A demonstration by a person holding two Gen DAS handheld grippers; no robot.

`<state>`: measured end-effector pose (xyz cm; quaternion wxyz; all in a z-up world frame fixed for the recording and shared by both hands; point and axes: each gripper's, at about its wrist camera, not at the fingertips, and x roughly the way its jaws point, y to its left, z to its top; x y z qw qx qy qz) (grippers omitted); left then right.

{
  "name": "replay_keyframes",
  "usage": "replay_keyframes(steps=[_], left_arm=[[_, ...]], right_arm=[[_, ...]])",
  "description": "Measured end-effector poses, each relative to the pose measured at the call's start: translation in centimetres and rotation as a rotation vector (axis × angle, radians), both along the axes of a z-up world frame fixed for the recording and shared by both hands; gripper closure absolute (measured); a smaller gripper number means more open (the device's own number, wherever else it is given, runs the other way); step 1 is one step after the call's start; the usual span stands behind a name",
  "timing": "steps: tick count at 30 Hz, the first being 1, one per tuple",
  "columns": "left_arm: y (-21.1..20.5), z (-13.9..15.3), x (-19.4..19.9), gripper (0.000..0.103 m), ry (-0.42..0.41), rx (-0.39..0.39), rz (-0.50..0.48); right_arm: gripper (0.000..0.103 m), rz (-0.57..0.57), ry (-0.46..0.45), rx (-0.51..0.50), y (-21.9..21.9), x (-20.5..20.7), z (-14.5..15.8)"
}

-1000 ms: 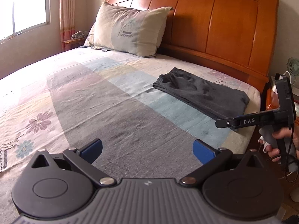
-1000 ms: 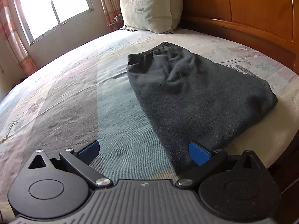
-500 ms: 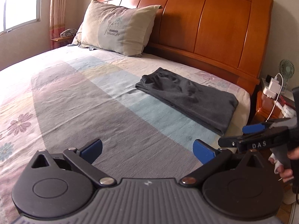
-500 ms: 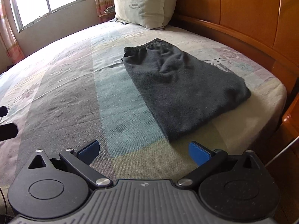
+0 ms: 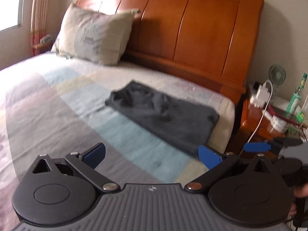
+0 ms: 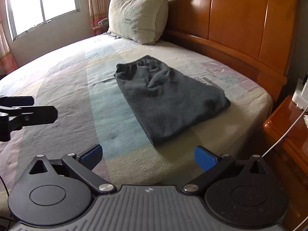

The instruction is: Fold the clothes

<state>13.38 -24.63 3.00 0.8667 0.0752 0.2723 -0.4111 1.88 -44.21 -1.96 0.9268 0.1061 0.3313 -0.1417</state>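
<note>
A dark grey garment (image 5: 165, 115) (image 6: 169, 98) lies folded into a flat rectangle on the bed, near the right edge below the headboard, its elastic waistband toward the pillow. My left gripper (image 5: 152, 156) hangs open over the sheet short of the garment, holding nothing. My right gripper (image 6: 147, 156) is open too, back from the garment's near corner over the bed's edge. Part of the right gripper shows at the right rim of the left wrist view, held by a hand (image 5: 300, 192). The left gripper's dark fingers (image 6: 28, 115) show at the left of the right wrist view.
The bed's patterned sheet (image 6: 67, 88) spreads wide to the left. A beige pillow (image 5: 94, 36) (image 6: 136, 17) leans on the wooden headboard (image 5: 192, 28). A nightstand (image 5: 269, 119) at the right holds a fan, chargers, a cable and a green bottle (image 5: 295, 96). A window (image 6: 42, 5) lies far left.
Both grippers have drawn back from the folded garment and swung right, so the nightstand has come into view. The garment has stayed put. Both remain open.
</note>
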Motion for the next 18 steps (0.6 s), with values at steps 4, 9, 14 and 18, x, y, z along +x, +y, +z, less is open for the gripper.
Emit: replay_keyframes(steps=[4,9,14,18], left_arm=[[-0.8,1.4,-0.5,0.001,-0.011,-0.020,-0.032],[-1.9,0.8,-0.4,0.001,0.020,0.046,0.037],[-1.7,0.3,-0.4,0.001,0.055,0.077,0.080],[-1.5,0.0,-0.2,0.001,0.072,0.113,0.122]], right_arm=[[0.000,-0.030,-0.010,0.025,-0.1,-0.9,0.7],[0.000,-0.099,0.003,0.030,0.3,-1.4,1.6],[0.000,-0.158,0.004,0.015,0.0,-1.5,2.2],[0.000,-0.167,0.002,0.006,0.0,-1.6,2.4]])
